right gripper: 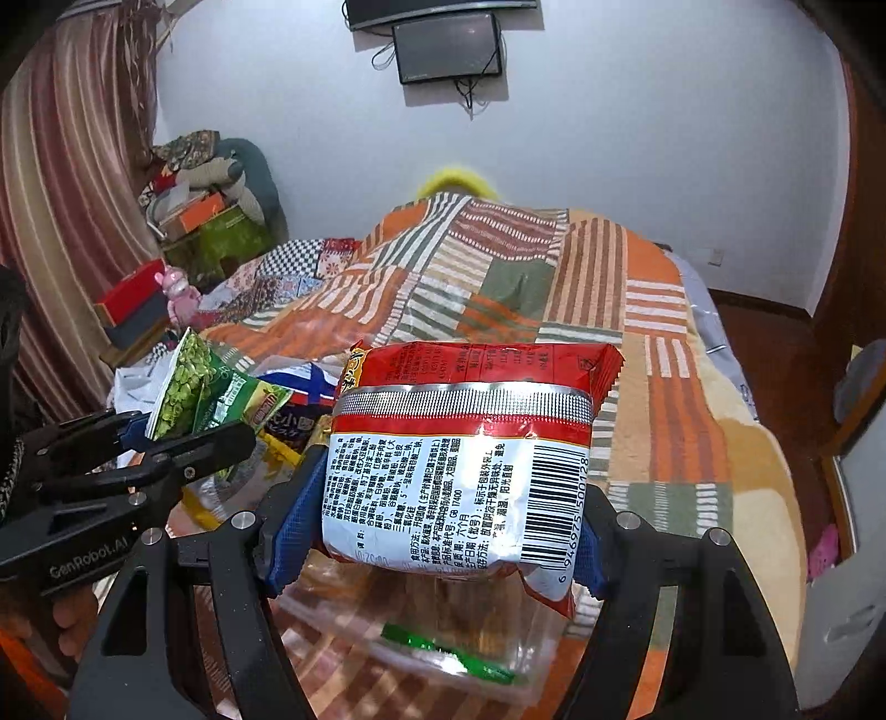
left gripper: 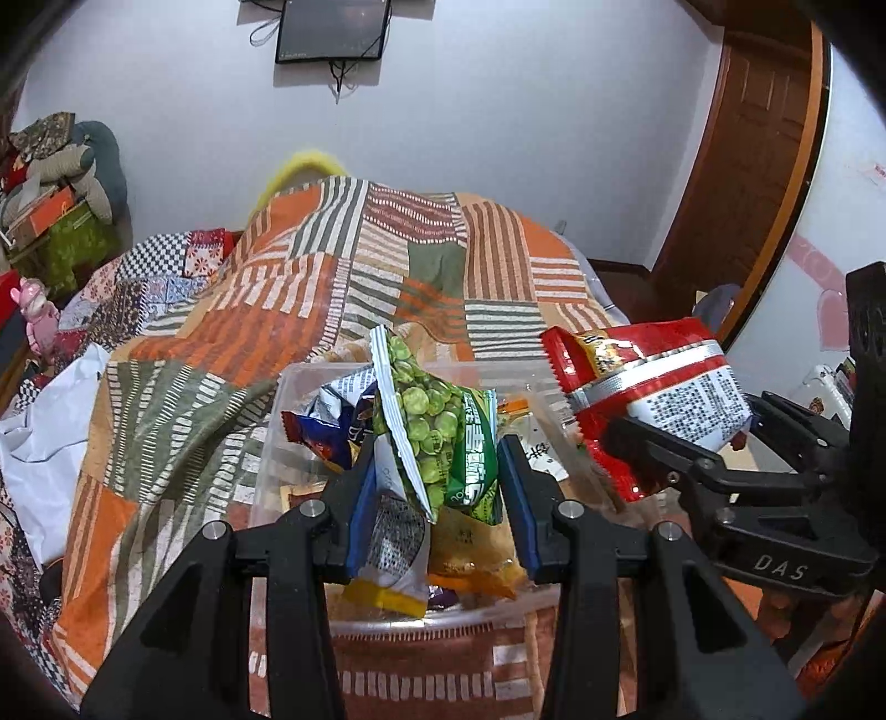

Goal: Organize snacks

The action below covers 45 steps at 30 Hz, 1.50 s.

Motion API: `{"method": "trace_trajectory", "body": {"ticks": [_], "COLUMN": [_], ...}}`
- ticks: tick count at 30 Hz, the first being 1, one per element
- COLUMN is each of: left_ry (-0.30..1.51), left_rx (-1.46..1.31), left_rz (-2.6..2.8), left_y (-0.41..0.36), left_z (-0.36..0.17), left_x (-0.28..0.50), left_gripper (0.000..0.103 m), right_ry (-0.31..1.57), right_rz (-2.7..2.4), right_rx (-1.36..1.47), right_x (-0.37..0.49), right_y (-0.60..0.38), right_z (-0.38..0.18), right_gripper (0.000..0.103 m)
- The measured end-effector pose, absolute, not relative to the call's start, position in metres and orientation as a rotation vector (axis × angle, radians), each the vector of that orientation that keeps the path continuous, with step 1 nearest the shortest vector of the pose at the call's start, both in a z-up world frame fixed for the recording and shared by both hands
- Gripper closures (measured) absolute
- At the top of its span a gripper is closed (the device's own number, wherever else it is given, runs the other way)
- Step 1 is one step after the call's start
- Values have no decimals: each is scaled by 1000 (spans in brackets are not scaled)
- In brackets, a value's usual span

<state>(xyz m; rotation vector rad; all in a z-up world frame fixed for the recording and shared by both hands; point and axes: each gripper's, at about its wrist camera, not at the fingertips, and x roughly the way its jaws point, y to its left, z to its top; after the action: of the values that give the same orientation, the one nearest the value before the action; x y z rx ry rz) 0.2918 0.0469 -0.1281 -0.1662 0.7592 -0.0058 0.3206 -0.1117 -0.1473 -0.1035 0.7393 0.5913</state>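
My left gripper (left gripper: pixel 437 493) is shut on a green pea snack bag (left gripper: pixel 429 421), held above a clear plastic box (left gripper: pixel 288 387) with several snack packets inside. My right gripper (right gripper: pixel 437 515) is shut on a red and white snack packet (right gripper: pixel 459 459), held above the bed. That packet also shows at the right of the left wrist view (left gripper: pixel 648 399), with the right gripper (left gripper: pixel 686 443) under it. The left gripper (right gripper: pixel 183 437) and pea bag (right gripper: pixel 194 387) show at the left of the right wrist view. A clear packet with a green strip (right gripper: pixel 448 648) lies below the red packet.
A striped orange and green patchwork quilt (left gripper: pixel 360 277) covers the bed. A white cloth (left gripper: pixel 39 443) lies left of the box. Stacked boxes and cushions (left gripper: pixel 50 205) stand at far left, a wooden door (left gripper: pixel 758 138) at right, a wall screen (left gripper: pixel 332 27) ahead.
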Motion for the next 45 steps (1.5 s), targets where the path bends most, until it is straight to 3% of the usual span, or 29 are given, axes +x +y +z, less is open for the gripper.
{"method": "trace_trajectory", "body": {"ticks": [9,16,20,34,45], "left_ry": [795,817,795,625,422], "left_rx": [-150,-178,-192,-172,-164], "left_rz": [16,9,5,-18,-15], "left_y": [46,51,52,42,35], "left_z": [-147,-149,-141,-69,-5], "left_x": [306,302,292,226,147], "left_gripper": [62,53,46,43,27], "right_ry": [795,840,792,647,460], "right_rz": [574,582,538,538,583], "right_rx": [-125,-108,-175,-161,-49], "right_x": [330,332,318,272,202], "right_y": [-112,-119,-117,-145,-171], "right_z": [-163,-161,-152,-100,-40], "right_gripper": [28,17,2,1,0]}}
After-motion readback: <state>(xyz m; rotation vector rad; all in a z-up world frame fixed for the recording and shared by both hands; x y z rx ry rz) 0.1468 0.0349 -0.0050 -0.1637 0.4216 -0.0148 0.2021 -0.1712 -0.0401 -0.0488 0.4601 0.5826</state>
